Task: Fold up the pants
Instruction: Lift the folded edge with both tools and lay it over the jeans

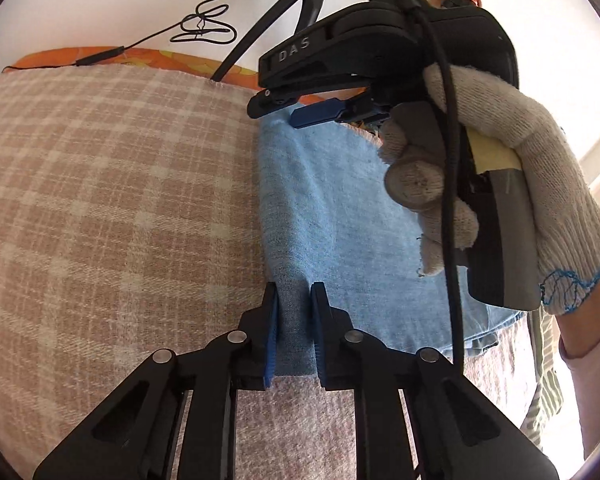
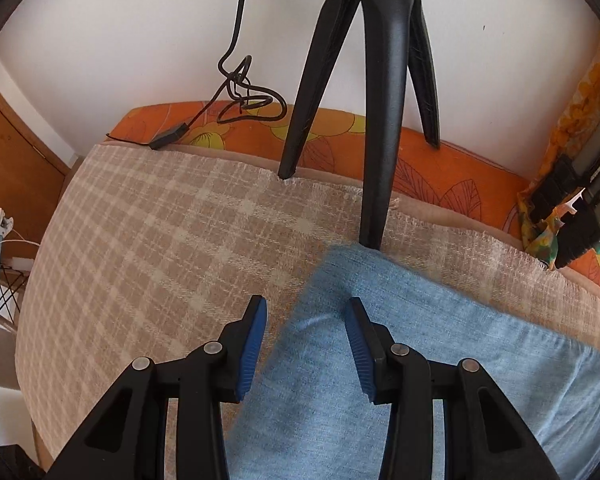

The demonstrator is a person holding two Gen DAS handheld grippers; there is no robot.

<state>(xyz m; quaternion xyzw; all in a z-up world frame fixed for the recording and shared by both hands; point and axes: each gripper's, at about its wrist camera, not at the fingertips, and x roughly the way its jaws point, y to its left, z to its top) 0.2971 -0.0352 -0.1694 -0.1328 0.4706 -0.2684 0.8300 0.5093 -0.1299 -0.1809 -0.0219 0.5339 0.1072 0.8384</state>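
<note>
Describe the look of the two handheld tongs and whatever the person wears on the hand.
Both tongs, left tongs and right tongs, have black linkage arms with silver rivets and ribbed blue pads. The right unit's black body reads "DAS" and trails a black cable. The right hand wears a white knit glove with blue cuff stitching and a pale sleeve.

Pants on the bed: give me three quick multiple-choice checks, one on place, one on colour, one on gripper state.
1. Where do the pants lie?
A. on the checked blanket
B. on the floor
C. over the tripod

2. What colour are the pants?
A. black
B. light blue
C. orange

3. How is the left gripper?
A. wide open above the cloth
B. shut on a pinch of the pants
C. shut on a cable

Answers:
1 A, the denim is spread on the blanket.
2 B, pale blue denim in both views.
3 B, its pads squeeze a raised fold at the pants' edge.
</note>
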